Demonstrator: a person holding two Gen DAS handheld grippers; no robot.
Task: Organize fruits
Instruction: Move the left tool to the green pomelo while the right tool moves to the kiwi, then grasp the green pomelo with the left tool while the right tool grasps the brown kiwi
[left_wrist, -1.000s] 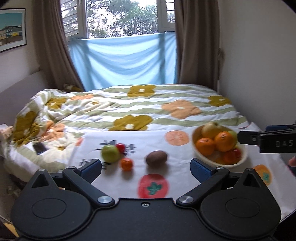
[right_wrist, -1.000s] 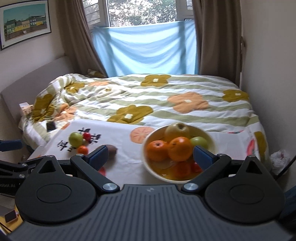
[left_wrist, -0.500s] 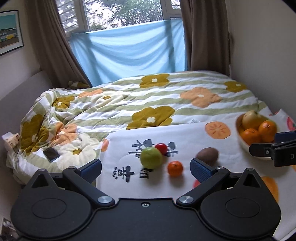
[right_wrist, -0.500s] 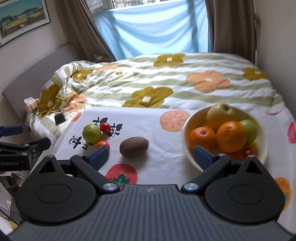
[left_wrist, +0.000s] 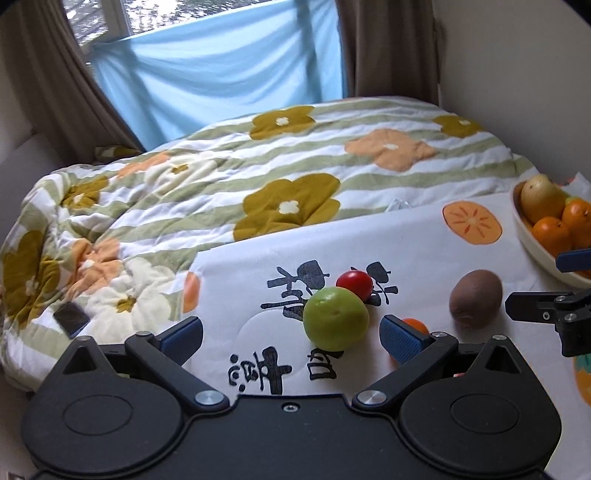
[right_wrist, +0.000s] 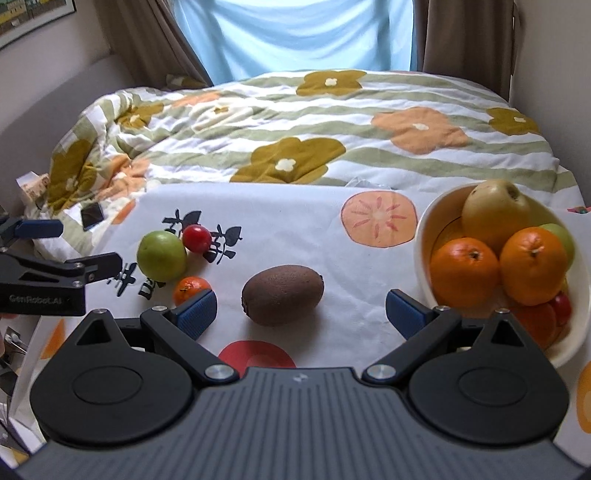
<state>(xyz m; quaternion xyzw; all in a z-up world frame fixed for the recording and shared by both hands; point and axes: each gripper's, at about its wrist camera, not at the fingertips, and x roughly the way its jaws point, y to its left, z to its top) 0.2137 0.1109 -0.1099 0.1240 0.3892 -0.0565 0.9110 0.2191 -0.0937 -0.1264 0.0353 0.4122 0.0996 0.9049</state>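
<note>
The right claw (right_wrist: 300, 308), spread wide and empty, frames the kiwi (right_wrist: 283, 294) at centre frame; left claw (left_wrist: 291, 334), equally wide, faces the green apple (left_wrist: 335, 318). The kiwi looks light, soft-skinned, likely bruisable: grip its middle gently.

Home bedroom: floral quilt (right_wrist: 314, 147) on bed, curtains (left_wrist: 388, 48), window.
</note>
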